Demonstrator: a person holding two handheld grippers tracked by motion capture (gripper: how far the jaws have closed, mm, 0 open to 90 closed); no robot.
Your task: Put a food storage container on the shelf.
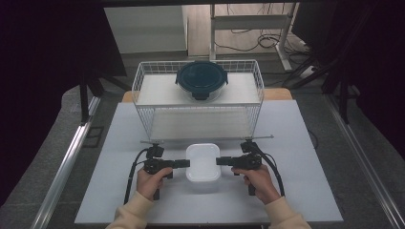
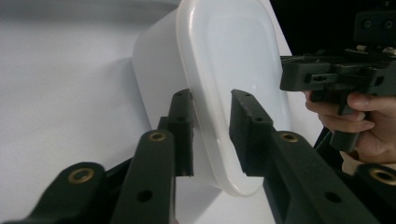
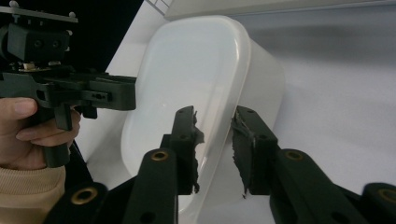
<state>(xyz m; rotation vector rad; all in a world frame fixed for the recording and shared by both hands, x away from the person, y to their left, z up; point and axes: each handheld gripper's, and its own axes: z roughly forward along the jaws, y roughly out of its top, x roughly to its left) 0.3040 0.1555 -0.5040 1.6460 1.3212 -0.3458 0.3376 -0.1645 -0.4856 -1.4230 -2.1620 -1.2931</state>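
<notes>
Two grippers meet the white lidded plastic container (image 1: 203,167) from opposite sides on the table (image 1: 296,191): the left gripper (image 2: 210,135) and right gripper (image 3: 215,149) each straddle its lid rim with jaws narrowly parted, apparently to balance a two-handed lift toward the wire basket (image 1: 143,78) holding a round dark-lidded container (image 1: 201,80).

Two hand-held grippers (image 1: 182,163) (image 1: 223,161), one white tub (image 1: 203,168), one wire basket (image 1: 198,98), one round lidded container (image 1: 201,79).
</notes>
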